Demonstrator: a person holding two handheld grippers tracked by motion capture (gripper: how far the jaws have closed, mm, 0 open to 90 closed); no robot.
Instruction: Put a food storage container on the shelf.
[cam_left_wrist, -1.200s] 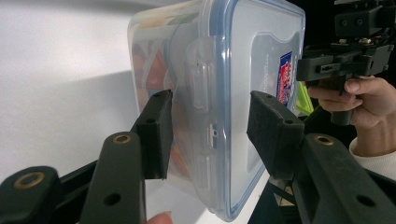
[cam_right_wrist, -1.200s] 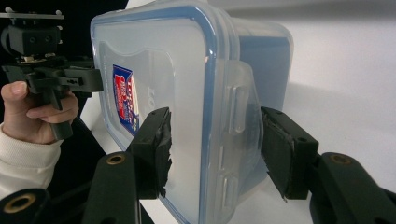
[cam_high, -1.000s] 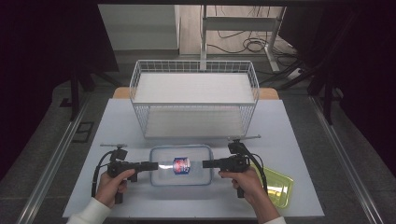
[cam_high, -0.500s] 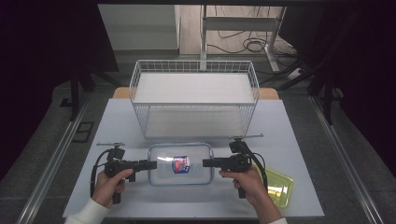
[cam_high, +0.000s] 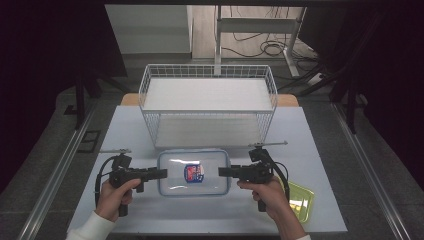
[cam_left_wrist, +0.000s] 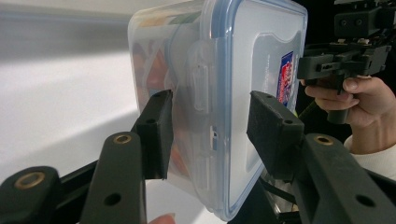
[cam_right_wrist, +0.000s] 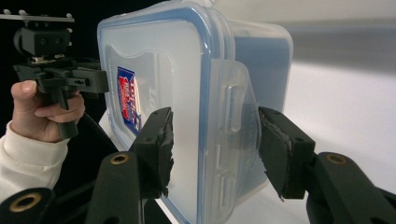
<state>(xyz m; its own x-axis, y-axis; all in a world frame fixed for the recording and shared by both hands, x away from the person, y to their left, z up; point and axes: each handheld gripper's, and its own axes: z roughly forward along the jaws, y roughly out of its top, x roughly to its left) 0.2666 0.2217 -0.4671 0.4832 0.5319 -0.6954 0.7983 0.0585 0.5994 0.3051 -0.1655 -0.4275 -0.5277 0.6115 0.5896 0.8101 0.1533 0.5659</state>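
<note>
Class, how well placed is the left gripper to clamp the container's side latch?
Probably yes: the left gripper has open jaws either side of the latch on the clear container, nothing between.

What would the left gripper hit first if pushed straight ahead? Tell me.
The left gripper would meet the box's side latch, which sits between its open jaws. Depth is hard to judge, but the latch looks very near.

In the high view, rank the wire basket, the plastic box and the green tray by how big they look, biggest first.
1. Wire basket, clearly largest.
2. Plastic box, about half the basket's width.
3. Green tray, smallest, though the right hand hides part of it.
</note>
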